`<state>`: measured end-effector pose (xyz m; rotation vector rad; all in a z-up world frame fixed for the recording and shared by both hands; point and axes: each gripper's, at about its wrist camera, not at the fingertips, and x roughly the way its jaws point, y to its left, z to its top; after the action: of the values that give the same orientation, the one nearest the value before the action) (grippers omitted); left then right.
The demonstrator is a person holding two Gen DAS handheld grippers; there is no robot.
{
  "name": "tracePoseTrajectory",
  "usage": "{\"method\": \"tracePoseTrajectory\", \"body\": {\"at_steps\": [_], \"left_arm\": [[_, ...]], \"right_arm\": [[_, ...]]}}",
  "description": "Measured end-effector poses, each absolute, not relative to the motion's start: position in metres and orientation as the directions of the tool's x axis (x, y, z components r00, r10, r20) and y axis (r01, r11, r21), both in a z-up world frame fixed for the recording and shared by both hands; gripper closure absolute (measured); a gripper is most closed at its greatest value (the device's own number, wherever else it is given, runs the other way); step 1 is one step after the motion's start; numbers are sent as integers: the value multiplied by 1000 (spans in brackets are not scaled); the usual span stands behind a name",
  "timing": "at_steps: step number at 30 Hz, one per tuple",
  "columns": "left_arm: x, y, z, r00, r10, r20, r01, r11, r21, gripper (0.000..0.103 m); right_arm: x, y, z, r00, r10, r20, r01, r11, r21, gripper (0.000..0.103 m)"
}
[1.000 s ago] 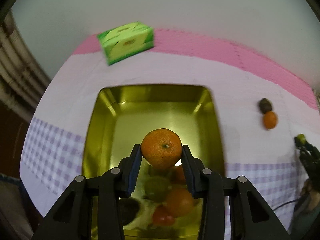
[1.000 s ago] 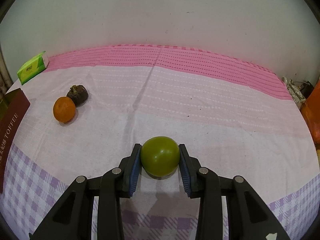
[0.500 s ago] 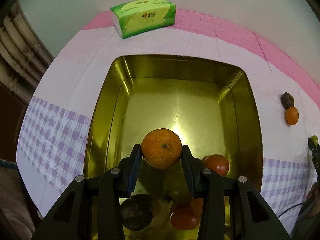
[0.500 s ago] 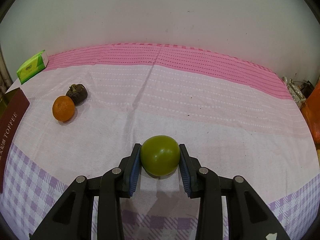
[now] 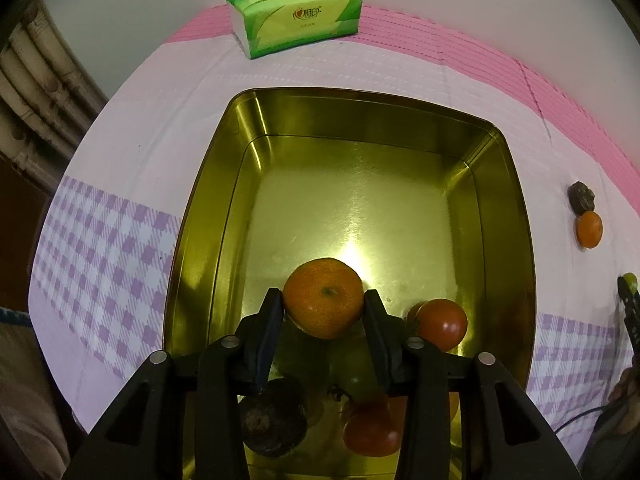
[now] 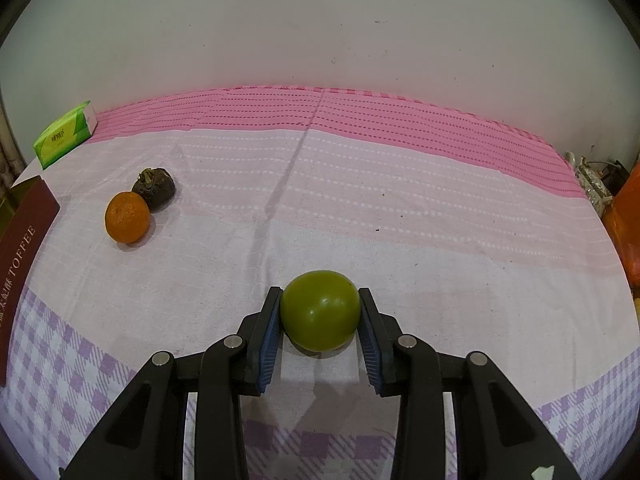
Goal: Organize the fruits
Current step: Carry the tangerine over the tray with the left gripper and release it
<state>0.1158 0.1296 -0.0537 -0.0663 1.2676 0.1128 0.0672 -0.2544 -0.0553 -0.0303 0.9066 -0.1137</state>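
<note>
- Left wrist view:
- Left hand-held gripper (image 5: 323, 312) pointing steeply down into a gold tin (image 5: 208, 200), with a mandarin (image 5: 323, 303) between its pads.
- Jaws just been easing apart; both blue pads touching the mandarin's sides, so grasping it for now.
- Mandarin over the near half of the tin, above the fruit lying there.
- On the tin floor: a red tomato (image 5: 440, 323) just right of the gripper, a dark round fruit (image 5: 272, 420) under the left finger, a second red fruit (image 5: 370, 428) low in the frame, something green (image 5: 352, 368) partly hidden between them.
- Far half of the tin bare and shiny.
- Green tissue pack (image 5: 296, 16) beyond the tin at the far edge of the tabletop (image 5: 120, 240), on pink and lilac-checked cloth.
- At the right edge, a small orange fruit (image 5: 589, 229) touching a dark fruit (image 5: 582, 198), well apart from the tin.

- Right wrist view:
- Right hand-held gripper (image 6: 320, 316) clenched on a green fruit (image 6: 319, 310), both pads pressed on its sides.
- Green fruit low over the cloth, near the middle of the tabletop; cannot tell whether resting on it.
- To the left, the orange fruit (image 6: 127, 217) and the dark fruit (image 6: 154, 189) touching each other.
- Tissue pack (image 6: 64, 134) at the far left corner.
- Maroon lid reading TOFFEE (image 6: 22, 264) at the left edge.
</note>
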Motion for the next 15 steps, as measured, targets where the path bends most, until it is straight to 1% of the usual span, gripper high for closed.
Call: {"method": "tracePoseTrajectory", "body": {"at_steps": [1, 3, 9, 13, 15], "left_arm": [[116, 130, -54, 294, 50, -954, -121, 993, 14, 55], [115, 132, -53, 297, 46, -954, -115, 993, 12, 51], [108, 136, -49, 305, 32, -952, -112, 994, -2, 47], [100, 138, -37, 335, 33, -942, -100, 995, 0, 41], [93, 138, -29, 365, 41, -930, -88, 996, 9, 40]], "right_arm": [[67, -255, -55, 611, -111, -784, 86, 994, -74, 69], [67, -255, -55, 611, -112, -784, 86, 994, -75, 69], [67, -254, -55, 611, -112, -784, 86, 993, -74, 69], [67, -255, -54, 612, -112, -783, 86, 993, -75, 70], [66, -255, -54, 616, -111, -780, 87, 994, -73, 70]]}}
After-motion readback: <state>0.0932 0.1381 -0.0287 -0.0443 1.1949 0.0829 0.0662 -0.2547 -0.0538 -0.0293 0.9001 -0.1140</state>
